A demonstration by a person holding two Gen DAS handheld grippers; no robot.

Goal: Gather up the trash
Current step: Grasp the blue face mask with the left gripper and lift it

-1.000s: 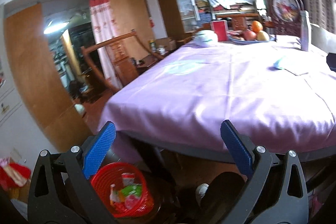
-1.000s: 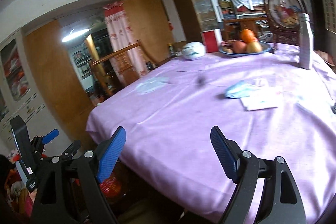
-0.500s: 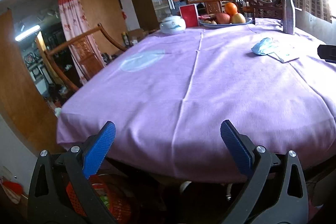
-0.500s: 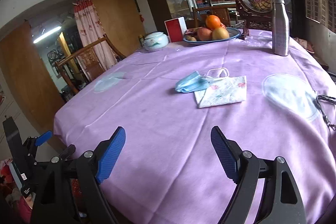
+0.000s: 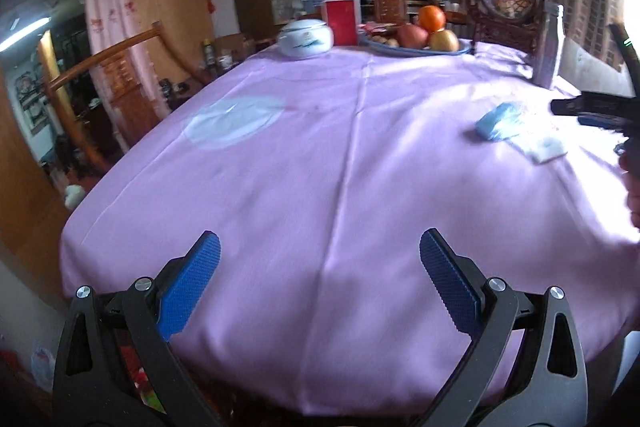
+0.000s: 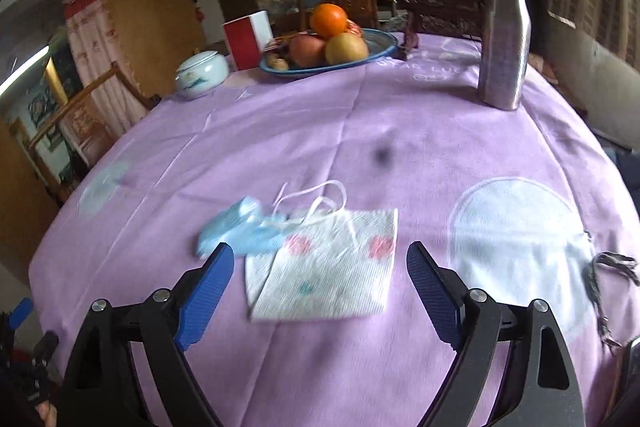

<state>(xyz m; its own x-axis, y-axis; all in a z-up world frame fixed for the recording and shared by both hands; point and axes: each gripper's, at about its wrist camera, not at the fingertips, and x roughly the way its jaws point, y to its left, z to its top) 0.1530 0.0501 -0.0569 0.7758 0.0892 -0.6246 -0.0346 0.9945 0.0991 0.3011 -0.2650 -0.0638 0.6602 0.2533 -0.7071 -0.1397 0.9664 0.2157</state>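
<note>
A lilac-clothed tabletop (image 6: 360,131) carries a blue mask (image 6: 236,227) touching a white napkin (image 6: 324,275) near; fruit dish (image 6: 332,63), steel bottle (image 6: 505,39), lidded pot (image 6: 200,71) far.

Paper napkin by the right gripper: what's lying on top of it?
The blue face mask overlaps the paper napkin's far-left corner, its white ear loops trailing over the top edge. Whatever is beneath the napkin is hidden.
</note>
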